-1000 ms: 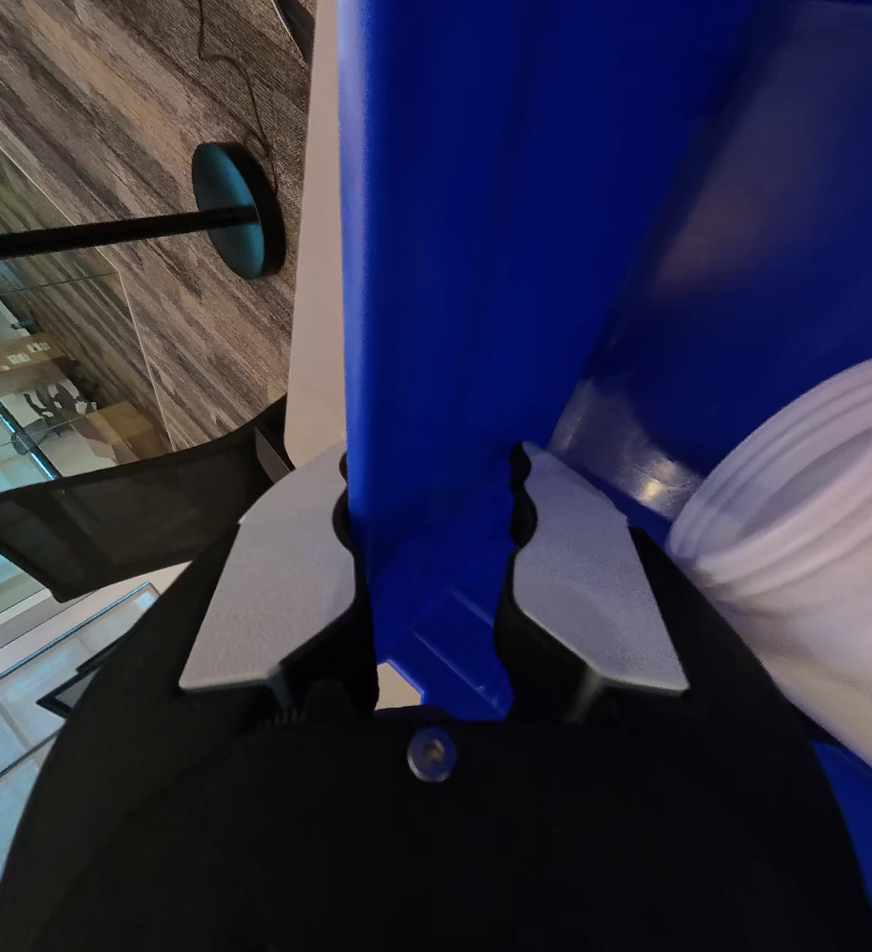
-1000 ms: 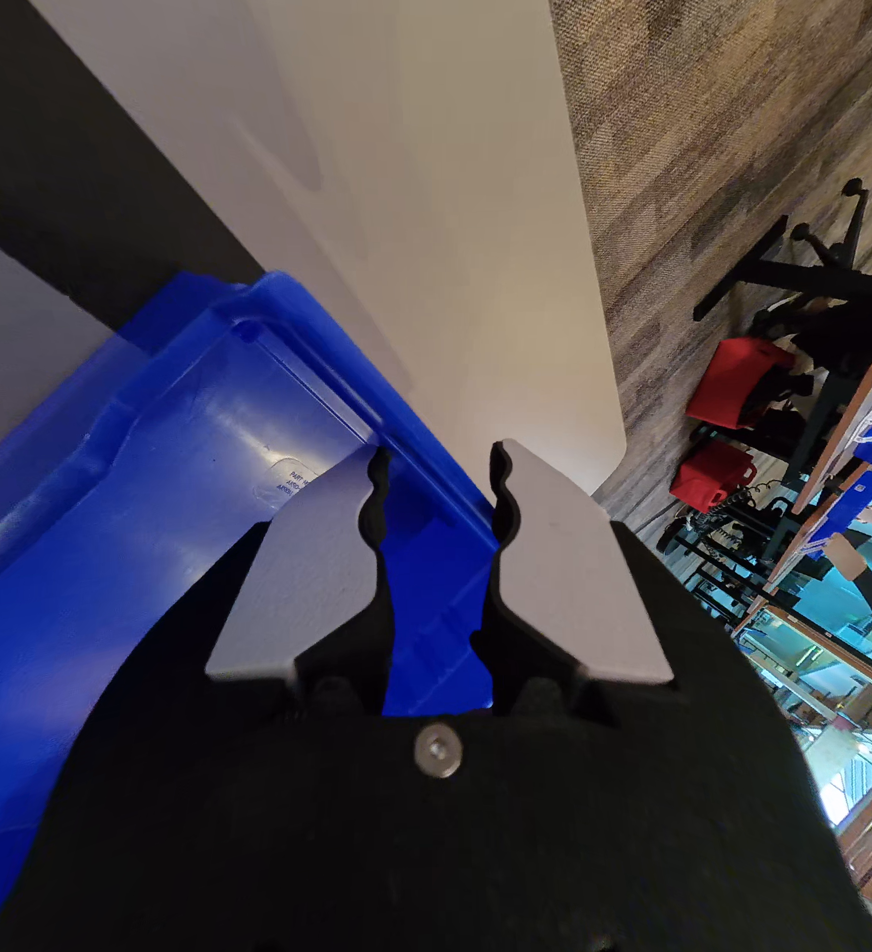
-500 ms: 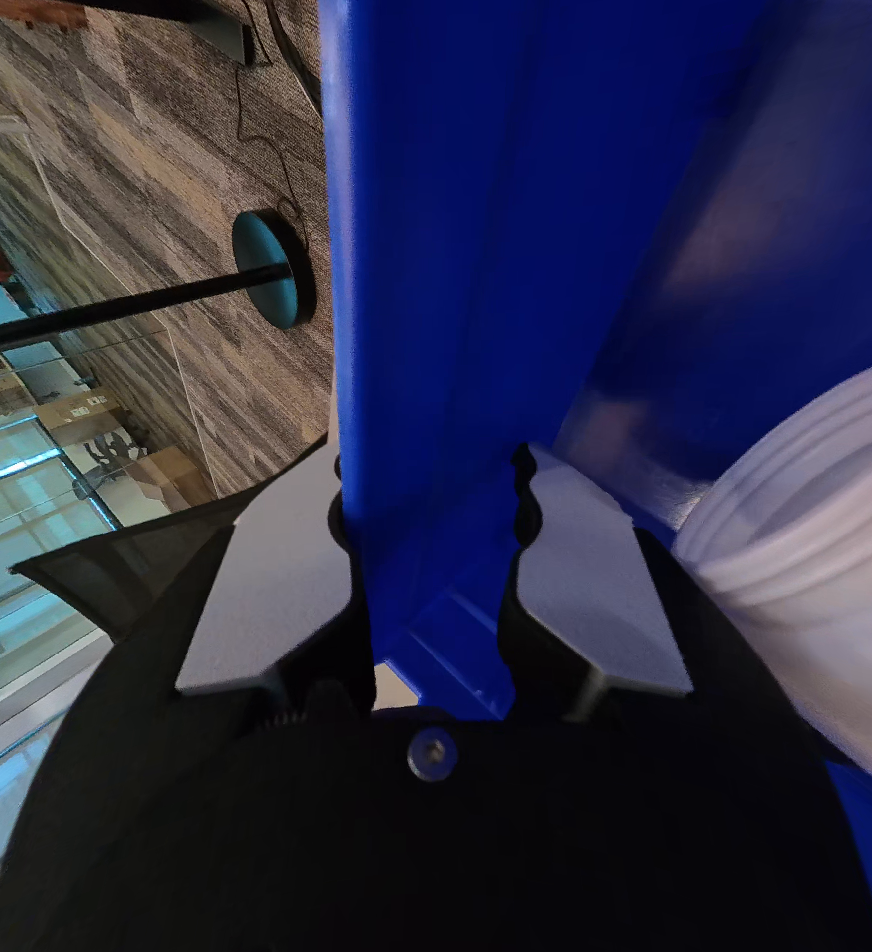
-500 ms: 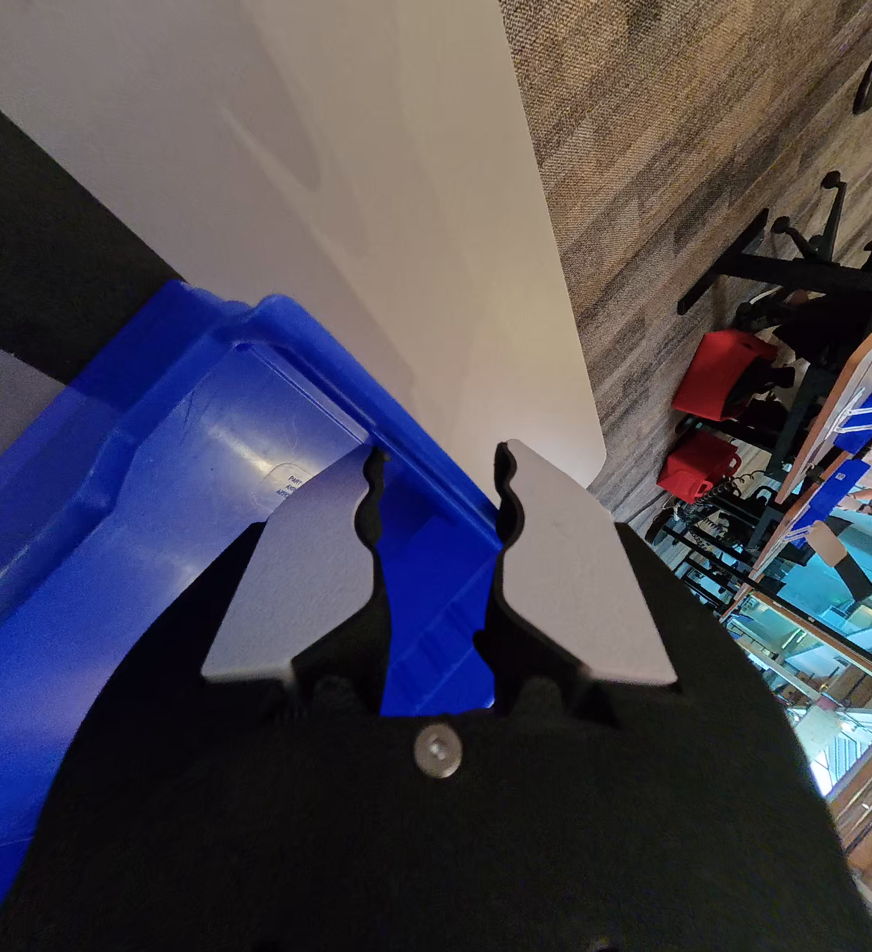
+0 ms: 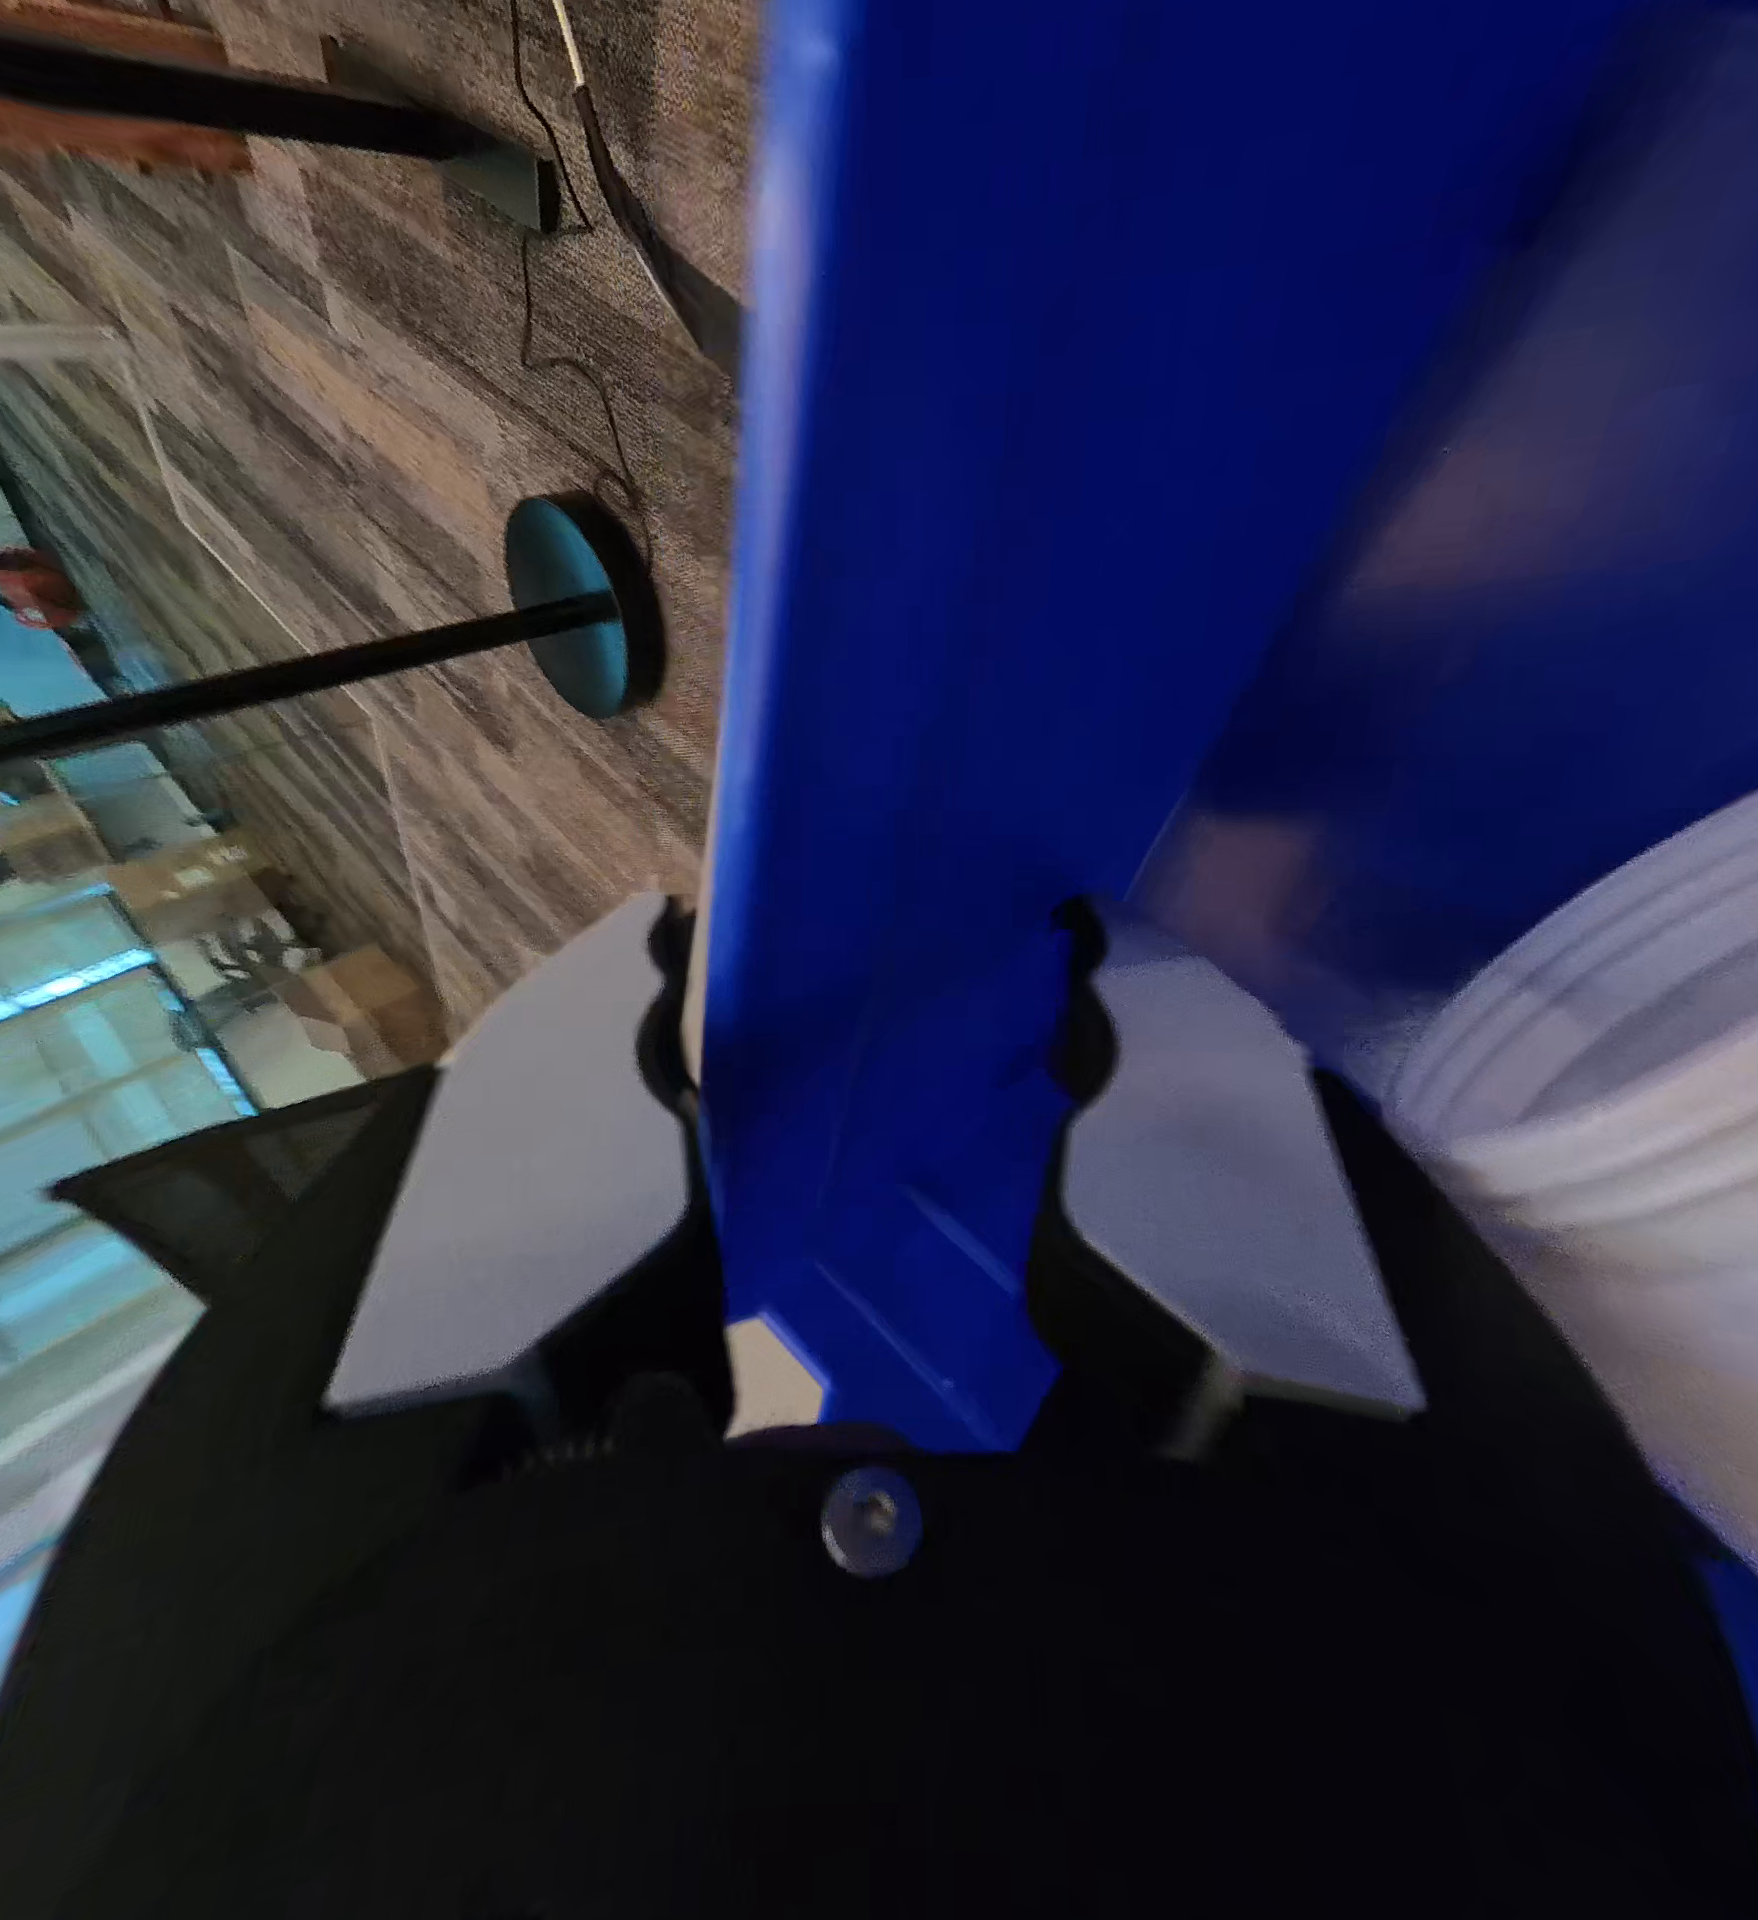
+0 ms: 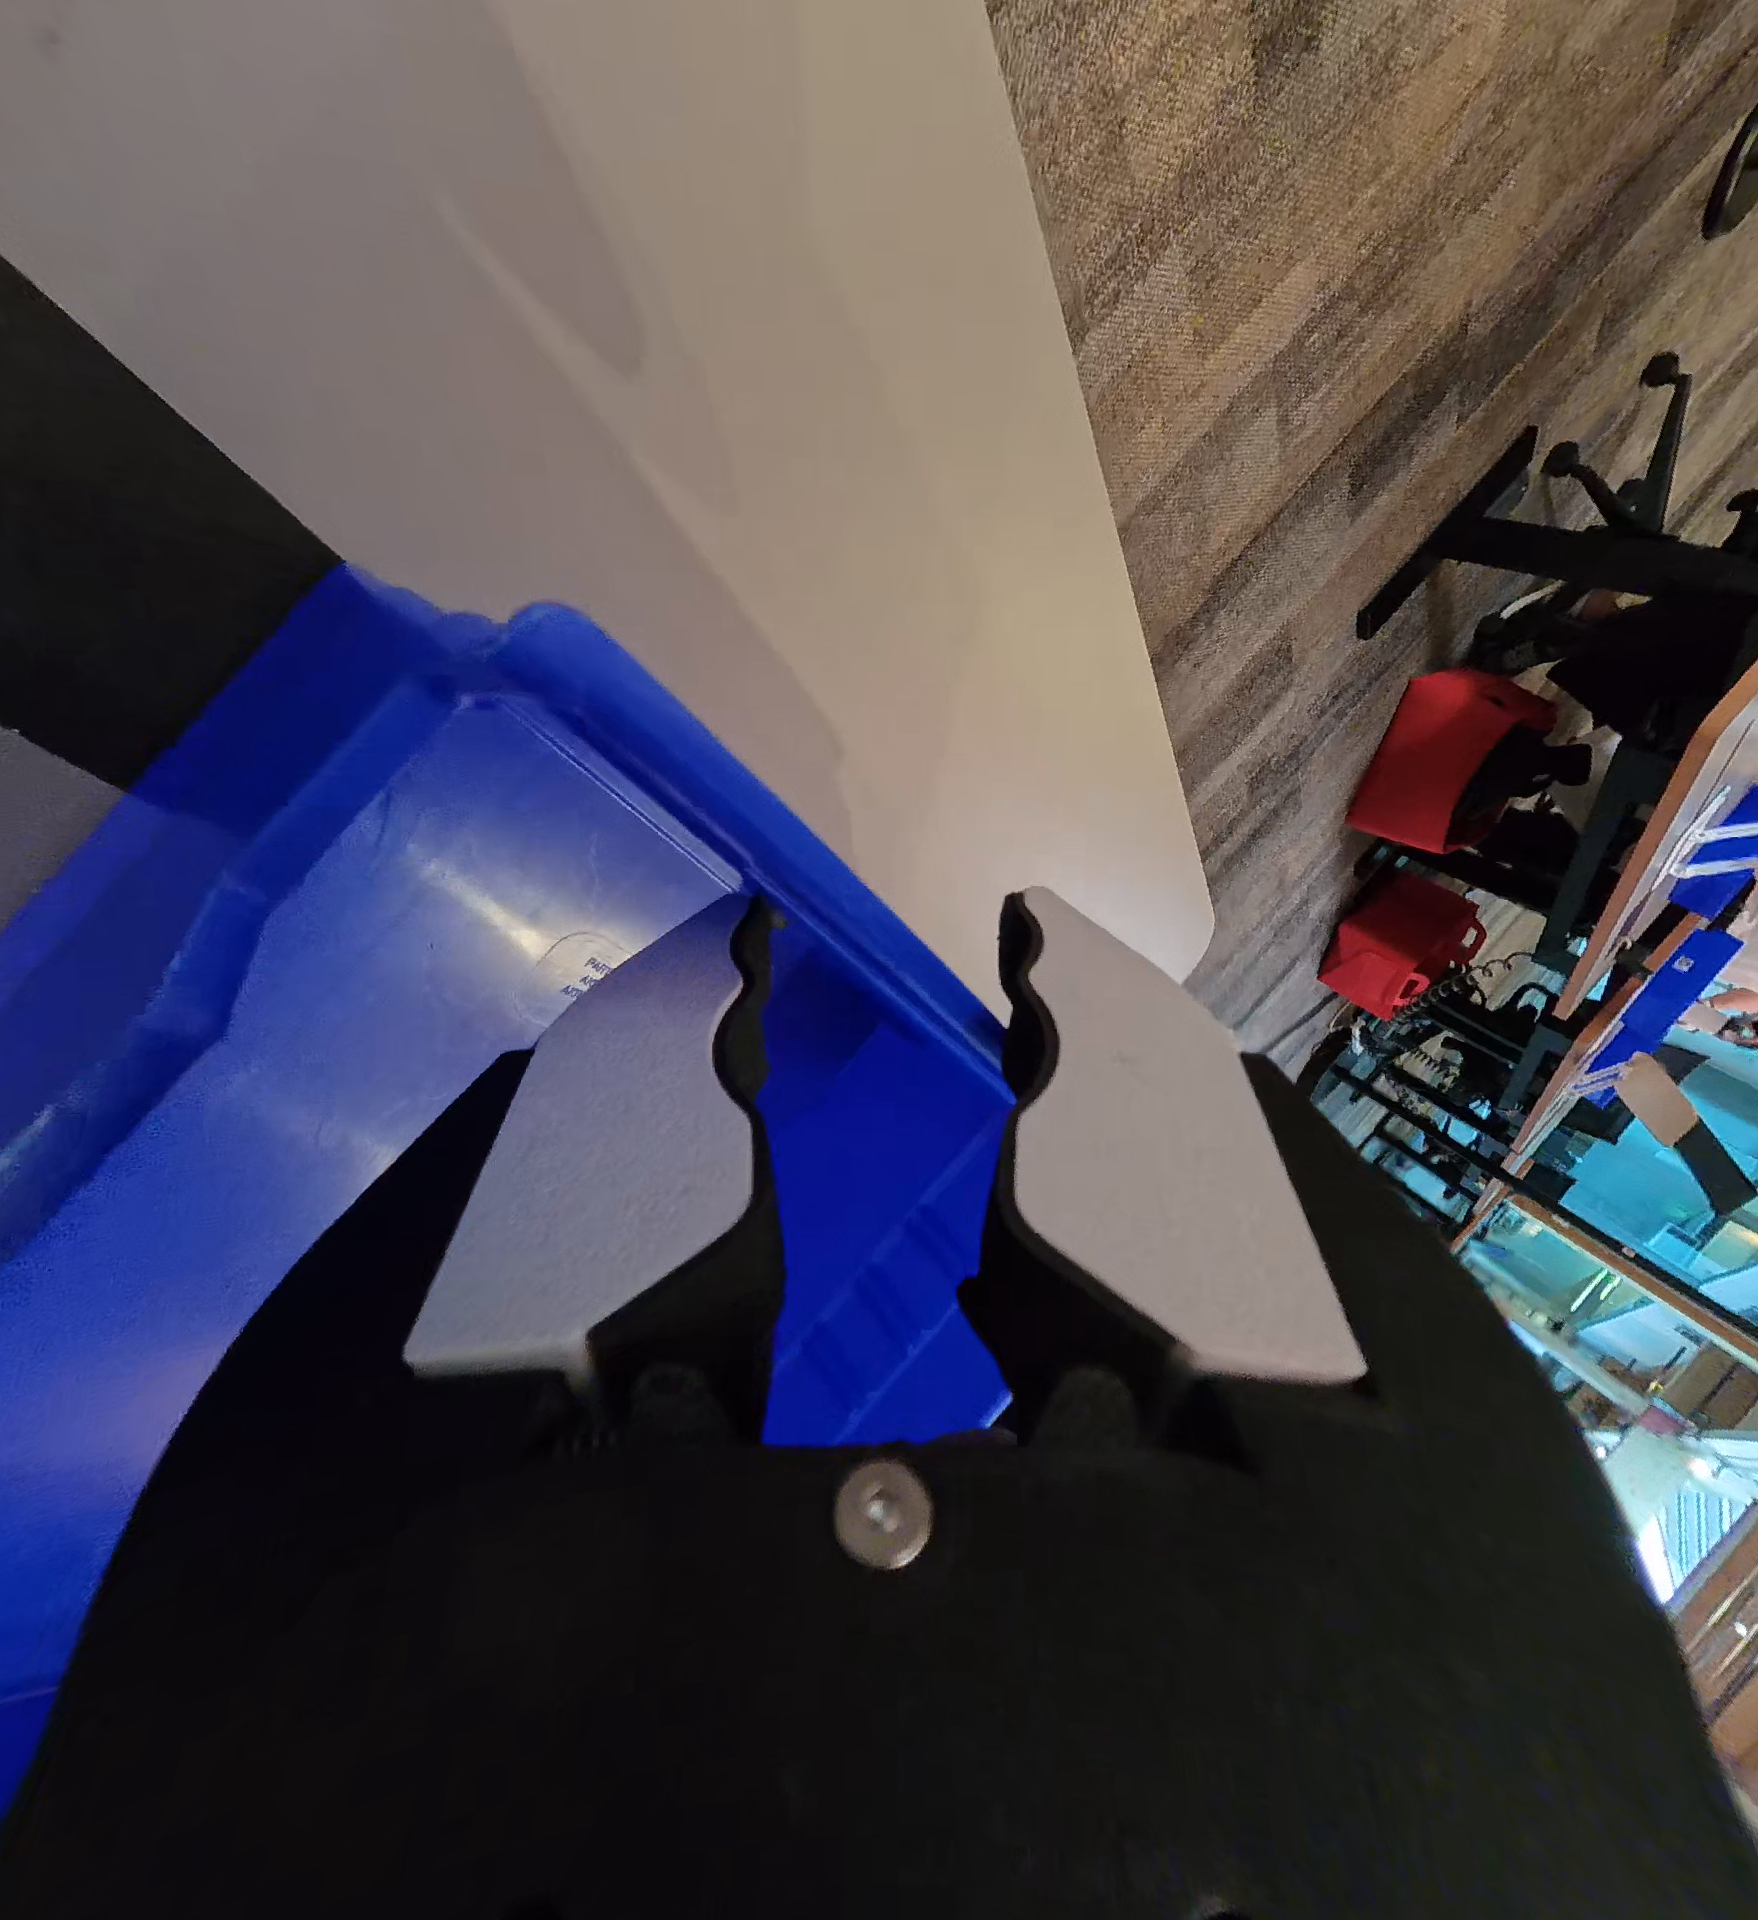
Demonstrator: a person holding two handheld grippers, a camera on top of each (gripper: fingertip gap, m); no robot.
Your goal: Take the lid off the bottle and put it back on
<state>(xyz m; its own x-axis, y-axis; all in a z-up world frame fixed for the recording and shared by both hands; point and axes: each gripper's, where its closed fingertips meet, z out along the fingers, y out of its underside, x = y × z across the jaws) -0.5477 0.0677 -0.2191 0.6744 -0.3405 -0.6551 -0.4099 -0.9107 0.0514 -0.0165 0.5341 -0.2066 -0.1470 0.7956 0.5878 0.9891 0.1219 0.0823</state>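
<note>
Left wrist view, left to right. The patterned carpet floor [image 5: 418,499] fills the upper left of the frame, with a black pole on a round teal base [image 5: 579,621] at centre left. My left gripper [image 5: 875,997] stands at lower centre; its fingers [image 5: 542,1174] are clamped on the wall of the blue bin [image 5: 958,520], one finger outside the wall and one inside. The bin wall runs from the gripper up to the top centre of the frame. Inside the bin, at the right edge, lies the white bottle [image 5: 1623,1174]. Its threaded neck is bare and its mouth points toward the upper right; no lid sits on it. This part of the frame is blurred, and I cannot tell whether the bottle touches my inner finger.

Right wrist view, left to right. The blue bin [image 6: 355,935] occupies the left and centre left; the part of its interior that shows holds nothing. My right gripper [image 6: 880,935] at lower centre grips the bin's rim, one finger inside and one outside. The white table [image 6: 750,364] spans the upper centre. Carpet, red seats [image 6: 1436,758] and black chair legs fill the right side.
</note>
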